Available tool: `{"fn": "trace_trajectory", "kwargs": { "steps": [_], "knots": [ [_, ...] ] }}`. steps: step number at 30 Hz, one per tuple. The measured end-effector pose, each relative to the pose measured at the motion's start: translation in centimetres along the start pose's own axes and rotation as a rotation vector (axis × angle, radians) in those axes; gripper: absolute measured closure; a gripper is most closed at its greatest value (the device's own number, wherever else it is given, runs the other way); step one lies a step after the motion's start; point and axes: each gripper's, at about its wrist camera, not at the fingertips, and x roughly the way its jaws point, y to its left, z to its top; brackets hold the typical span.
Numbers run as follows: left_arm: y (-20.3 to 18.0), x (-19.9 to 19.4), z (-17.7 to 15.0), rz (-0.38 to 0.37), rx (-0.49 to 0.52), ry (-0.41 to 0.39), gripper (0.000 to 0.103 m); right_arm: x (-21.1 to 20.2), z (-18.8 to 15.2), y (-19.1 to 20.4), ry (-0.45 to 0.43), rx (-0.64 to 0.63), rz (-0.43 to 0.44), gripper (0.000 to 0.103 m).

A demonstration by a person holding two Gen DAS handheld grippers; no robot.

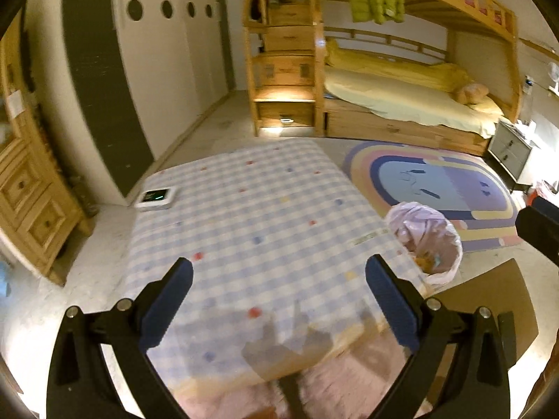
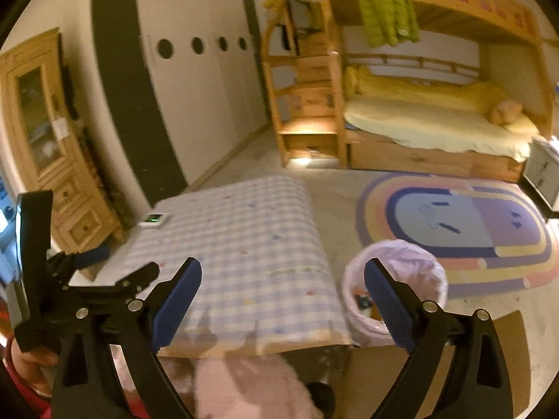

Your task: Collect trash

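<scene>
A small bin lined with a pale pink bag (image 1: 428, 241) (image 2: 396, 279) stands on the floor at the right side of the low checked table (image 1: 251, 216) (image 2: 244, 237); some orange and blue scraps lie inside it. My left gripper (image 1: 279, 296) hangs open above the table's near end, with nothing between its blue pads. My right gripper (image 2: 283, 296) is open too and empty, held over the table's near right corner, its right finger (image 2: 386, 307) in front of the bin. In the right wrist view the left gripper's black frame (image 2: 70, 279) shows at the left.
A white device with a green display (image 1: 157, 197) (image 2: 153, 219) lies on the table's far left corner. Brown cardboard (image 1: 489, 300) lies on the floor right of the bin. A rainbow rug (image 2: 461, 230), a bunk bed (image 1: 401, 97) and a wooden cabinet (image 2: 52, 146) surround the table.
</scene>
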Motion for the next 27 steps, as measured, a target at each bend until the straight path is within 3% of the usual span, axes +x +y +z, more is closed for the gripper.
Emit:
{"fn": "trace_trajectory", "kwargs": {
  "steps": [6,13,27],
  "knots": [
    [4.2,-3.3,-2.5,0.107,-0.082,0.012,0.007,-0.9,-0.2,3.7,0.019,-0.094,0.036,0.009],
    [7.2,-6.0,-4.8,0.173,-0.142,0.037,0.007,-1.9,-1.0,5.5,0.062,-0.144,0.048,0.009],
    [8.5,-7.3,-5.0,0.180,-0.181,0.014,0.007,-2.6,-1.5,5.7,0.050,-0.143,0.044,0.009]
  ]
}}
